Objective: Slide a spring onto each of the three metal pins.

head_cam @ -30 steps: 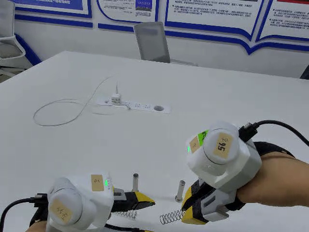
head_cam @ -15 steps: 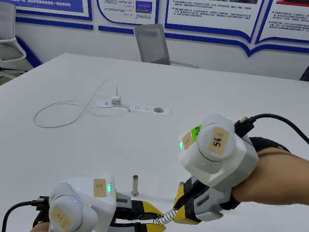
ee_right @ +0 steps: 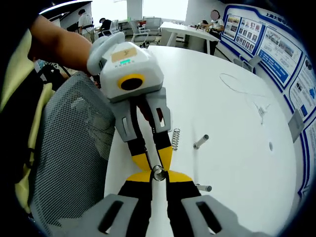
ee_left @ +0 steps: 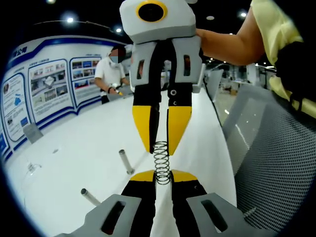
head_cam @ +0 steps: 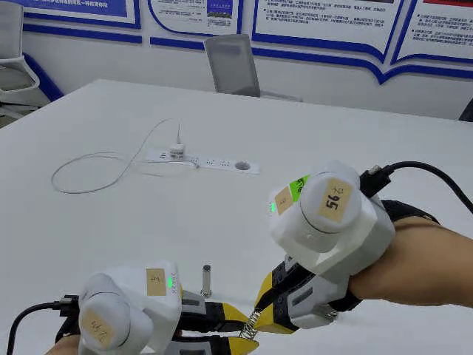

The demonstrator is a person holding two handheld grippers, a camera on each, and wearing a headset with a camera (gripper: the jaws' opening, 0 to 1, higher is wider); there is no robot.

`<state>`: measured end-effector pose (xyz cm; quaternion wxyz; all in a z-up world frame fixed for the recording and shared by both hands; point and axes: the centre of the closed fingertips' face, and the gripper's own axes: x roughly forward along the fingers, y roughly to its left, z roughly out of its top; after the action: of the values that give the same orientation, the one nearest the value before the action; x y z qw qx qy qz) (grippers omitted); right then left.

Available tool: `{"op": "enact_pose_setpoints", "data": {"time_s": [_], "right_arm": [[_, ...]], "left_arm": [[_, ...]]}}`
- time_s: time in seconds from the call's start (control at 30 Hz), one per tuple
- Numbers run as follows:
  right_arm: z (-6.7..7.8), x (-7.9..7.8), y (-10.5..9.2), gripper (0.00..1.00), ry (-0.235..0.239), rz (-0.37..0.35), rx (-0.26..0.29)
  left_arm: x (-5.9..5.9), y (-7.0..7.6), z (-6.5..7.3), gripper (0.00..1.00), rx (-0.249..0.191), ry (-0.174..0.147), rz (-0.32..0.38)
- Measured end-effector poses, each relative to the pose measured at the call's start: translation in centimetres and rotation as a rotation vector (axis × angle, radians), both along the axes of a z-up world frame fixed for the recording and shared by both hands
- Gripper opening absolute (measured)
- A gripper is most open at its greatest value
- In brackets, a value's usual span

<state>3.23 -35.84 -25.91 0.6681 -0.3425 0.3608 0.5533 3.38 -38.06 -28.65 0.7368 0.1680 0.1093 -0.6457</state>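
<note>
A small coil spring (head_cam: 252, 322) hangs in the air between my two grippers, low at the front of the white table (head_cam: 222, 214). My right gripper (head_cam: 260, 314) is shut on one end of the spring (ee_right: 158, 172). My left gripper (ee_left: 162, 177) has its yellow tips closed around the other end of the spring (ee_left: 161, 160). One metal pin (head_cam: 206, 279) stands upright just behind the jaws. Two pins (ee_left: 126, 161) (ee_left: 90, 196) show beside the jaws in the left gripper view. A second spring (ee_right: 175, 138) lies on the table near a pin (ee_right: 200, 142).
A white power strip (head_cam: 207, 160) with a looping cable (head_cam: 89, 166) lies mid-table. A grey chair (head_cam: 231, 65) stands at the far edge. A mesh chair (ee_right: 74, 148) sits close behind the near table edge. A person (ee_left: 111, 74) stands far off.
My right gripper lifted the spring off the table and carried it left. My left gripper's jaws rose to meet its free end and closed around it.
</note>
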Motion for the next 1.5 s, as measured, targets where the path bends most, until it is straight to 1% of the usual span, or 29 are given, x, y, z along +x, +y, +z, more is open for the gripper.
{"op": "enact_pose_setpoints", "data": {"time_s": [0.2,0.33,0.4,0.5,0.6,0.77,1.0,1.2,1.3,1.5], "right_arm": [[0.0,0.1,-0.1,0.11,-0.005,0.008,-0.014],[0.0,0.3,-0.3,0.11,-0.011,0.009,-0.027],[0.1,0.5,-0.4,0.11,-0.011,0.008,-0.029],[0.2,0.7,-0.6,0.11,-0.016,0.007,-0.035],[0.4,1.0,-1.0,0.11,-0.021,0.002,-0.044],[1.0,1.9,-1.8,0.11,-0.035,-0.012,-0.054],[1.8,3.1,-3.2,0.11,-0.059,-0.033,-0.076],[2.4,4.1,-4.4,0.11,-0.076,-0.045,-0.102],[2.6,4.6,-4.7,0.11,-0.085,-0.047,-0.113],[2.8,5.4,-5.0,0.11,-0.093,-0.047,-0.128]], "left_arm": [[0.1,-0.1,0.1,0.12,-0.007,-0.001,0.002],[0.2,-0.1,0.0,0.18,-0.006,0.008,0.009],[0.3,0.0,0.1,0.20,-0.010,0.017,0.016],[0.5,0.3,0.1,0.24,-0.012,0.020,0.032],[0.8,0.8,0.4,0.27,-0.029,0.032,0.060],[1.5,2.2,0.7,0.33,-0.049,0.051,0.114],[2.7,4.8,0.9,0.40,-0.071,0.071,0.203],[3.7,6.6,1.2,0.46,-0.080,0.074,0.265],[4.1,7.2,1.3,0.48,-0.086,0.076,0.288],[4.5,7.9,1.4,0.52,-0.088,0.075,0.316]]}}
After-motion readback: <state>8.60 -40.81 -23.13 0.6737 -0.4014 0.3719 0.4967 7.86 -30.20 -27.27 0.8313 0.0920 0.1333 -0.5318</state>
